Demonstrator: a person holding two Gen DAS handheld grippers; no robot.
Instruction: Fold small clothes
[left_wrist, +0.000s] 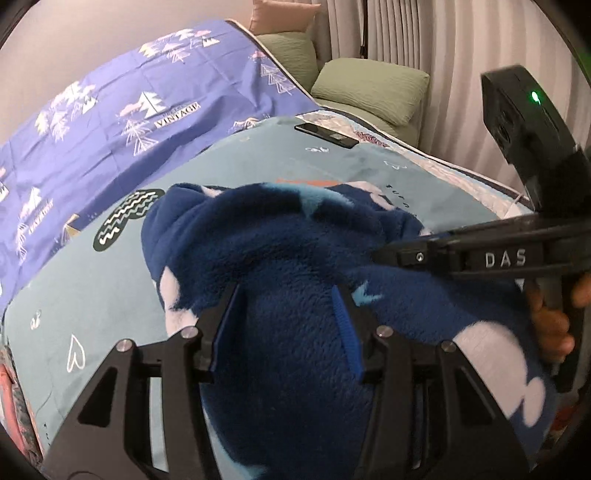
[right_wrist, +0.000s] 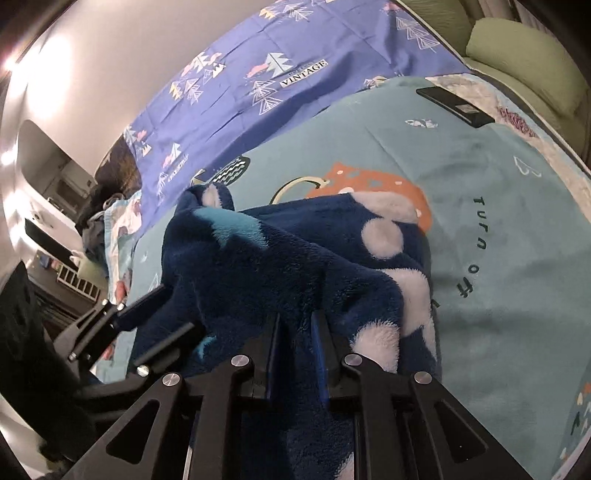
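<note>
A dark blue fleece garment (left_wrist: 266, 258) with white and light blue patches lies bunched on a light blue bedspread (left_wrist: 110, 288); it also shows in the right wrist view (right_wrist: 295, 266). My left gripper (left_wrist: 288, 325) has its jaws part way apart with a thick fold of fleece bulging between them. My right gripper (right_wrist: 297, 350) has its jaws nearly together, pinching a fold of the same garment (right_wrist: 295, 332). In the left wrist view the right gripper (left_wrist: 399, 254) reaches in from the right onto the fleece. In the right wrist view the left gripper (right_wrist: 162, 314) sits at the garment's left edge.
A purple sheet with tree prints (left_wrist: 110, 110) covers the far half of the bed. A black phone (left_wrist: 327, 134) lies on the bedspread at the far right, also seen in the right wrist view (right_wrist: 454, 101). Green cushions (left_wrist: 369, 88) and curtains stand behind. Clutter and shelves (right_wrist: 74, 258) are at the left.
</note>
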